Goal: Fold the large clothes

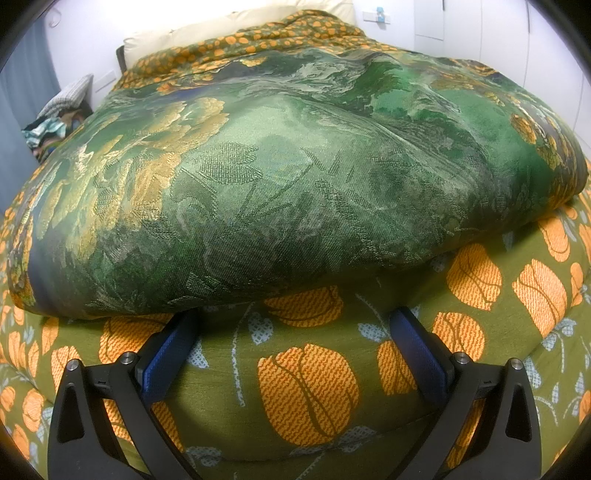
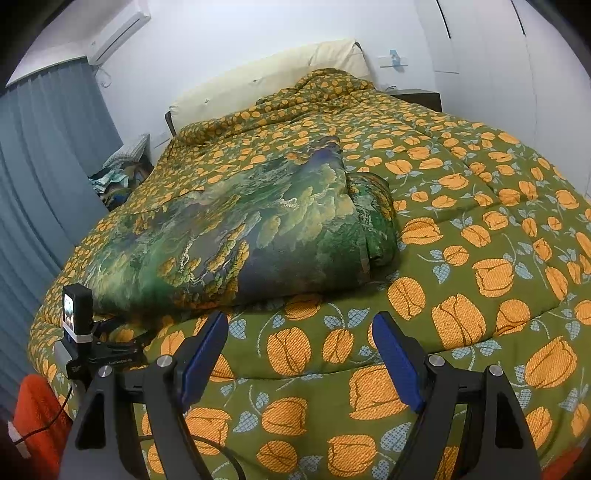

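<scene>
Green brocade garment fills the left wrist view from nine o'clock across to three, a thick folded bundle with gold flower patches toward ten o'clock, lying on the olive bedspread printed with orange tulips. The left gripper sits at six o'clock with its blue pads wide apart and nothing between them — the left pad's tip reaches the garment's near fold, and whether it touches I cannot tell. A cream headboard cushion shows at twelve o'clock, and a heap of mixed cloth at nine.

From the right wrist view the garment lies left of centre, stretching from eight o'clock up toward twelve, its right edge folded over into a thick roll. The right gripper stands at six o'clock, its jaws spread and empty, above bare bedspread just short of the garment's near edge. At eight o'clock the other handset's small camera is in view — beside it a blue curtain runs up the left side.
</scene>
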Demonstrator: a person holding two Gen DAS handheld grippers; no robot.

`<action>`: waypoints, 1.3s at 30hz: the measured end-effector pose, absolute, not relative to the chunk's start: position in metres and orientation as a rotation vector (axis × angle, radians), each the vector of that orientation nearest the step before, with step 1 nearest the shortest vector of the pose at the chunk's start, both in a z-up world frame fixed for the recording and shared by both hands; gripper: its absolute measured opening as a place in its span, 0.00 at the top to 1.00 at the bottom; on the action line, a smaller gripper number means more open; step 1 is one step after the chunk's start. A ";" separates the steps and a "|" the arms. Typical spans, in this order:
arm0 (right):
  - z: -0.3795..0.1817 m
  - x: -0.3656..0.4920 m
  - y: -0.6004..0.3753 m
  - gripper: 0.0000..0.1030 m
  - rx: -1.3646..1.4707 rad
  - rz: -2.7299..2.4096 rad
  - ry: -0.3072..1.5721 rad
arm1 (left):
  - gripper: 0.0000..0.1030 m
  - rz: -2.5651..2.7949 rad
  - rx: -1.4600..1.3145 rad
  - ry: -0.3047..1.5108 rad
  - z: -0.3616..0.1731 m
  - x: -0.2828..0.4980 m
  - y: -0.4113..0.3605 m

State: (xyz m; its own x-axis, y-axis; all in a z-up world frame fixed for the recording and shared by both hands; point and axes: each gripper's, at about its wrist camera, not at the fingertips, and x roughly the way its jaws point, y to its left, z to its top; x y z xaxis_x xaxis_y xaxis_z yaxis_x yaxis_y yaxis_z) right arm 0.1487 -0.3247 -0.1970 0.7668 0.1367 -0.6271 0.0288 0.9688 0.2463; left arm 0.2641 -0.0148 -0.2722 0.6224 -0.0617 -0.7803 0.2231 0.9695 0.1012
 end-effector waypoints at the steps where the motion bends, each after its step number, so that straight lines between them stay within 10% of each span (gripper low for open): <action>1: -0.197 0.149 -0.325 0.23 0.253 0.059 0.697 | 0.00 -0.165 0.196 0.885 -0.272 0.264 -0.015; 39: -0.199 0.152 -0.326 0.22 0.265 0.062 0.711 | 0.00 -0.164 0.196 0.885 -0.272 0.264 -0.015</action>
State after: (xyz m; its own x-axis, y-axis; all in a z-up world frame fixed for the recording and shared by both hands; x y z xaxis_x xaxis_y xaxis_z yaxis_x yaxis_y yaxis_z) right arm 0.1515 -0.3258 -0.1991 0.7577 0.1457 -0.6362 0.0335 0.9648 0.2608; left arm 0.2639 -0.0145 -0.2723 0.6229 -0.0610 -0.7799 0.2222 0.9697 0.1015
